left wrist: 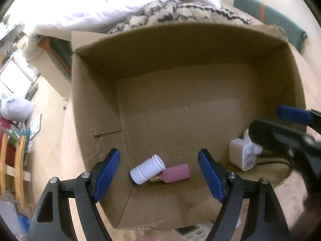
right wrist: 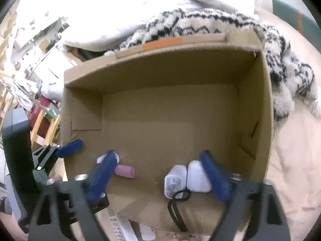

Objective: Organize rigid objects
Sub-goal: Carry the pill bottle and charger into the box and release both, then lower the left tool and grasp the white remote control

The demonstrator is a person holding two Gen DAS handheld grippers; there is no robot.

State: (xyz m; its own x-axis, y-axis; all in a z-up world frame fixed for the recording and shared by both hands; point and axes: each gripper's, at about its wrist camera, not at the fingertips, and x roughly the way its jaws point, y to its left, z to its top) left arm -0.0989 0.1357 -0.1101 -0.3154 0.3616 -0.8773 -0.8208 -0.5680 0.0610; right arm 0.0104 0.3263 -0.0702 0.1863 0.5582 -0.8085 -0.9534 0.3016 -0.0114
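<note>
Cardboard box: white bottle, pink bottle, two chargers at its near wall. Left gripper and right gripper both spread wide, empty (your black strap could snag a finger on withdrawal).

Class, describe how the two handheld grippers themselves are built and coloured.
Both match: the left gripper and right gripper each have two blue ribbed finger pads on black angular plastic arms with triangular cut-outs, joined by round silver pivot bolts. No sleeves show.
</note>
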